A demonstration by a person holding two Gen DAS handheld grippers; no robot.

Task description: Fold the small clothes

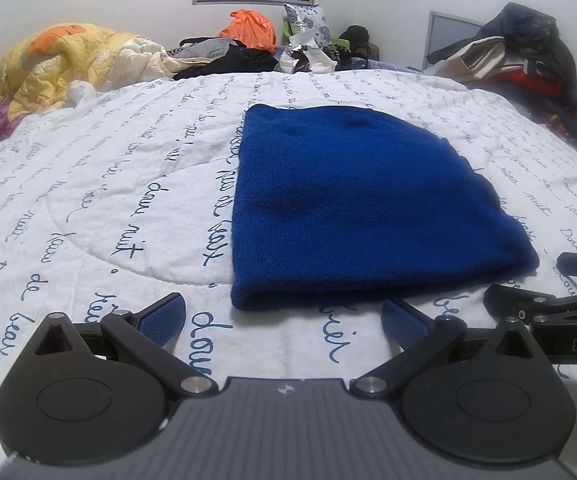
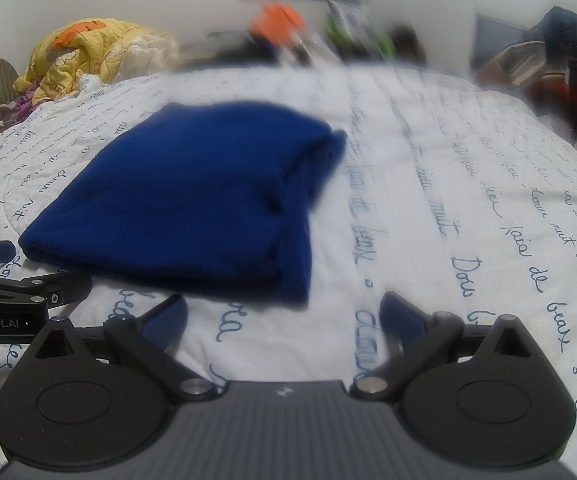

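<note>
A dark blue knit garment lies folded flat on the white bedspread, its thick folded edge nearest me. My left gripper hovers just short of that near edge, open, nothing between its blue pads. In the right wrist view the same blue garment sits ahead and to the left, with layered edges on its right side. My right gripper is open over bare bedspread, just off the garment's near right corner. Each gripper shows at the side of the other's view.
A yellow quilt is heaped at the far left. Dark clothes and an orange bag pile along the bed's far edge. More clothes are stacked at the far right. The right wrist view is blurred.
</note>
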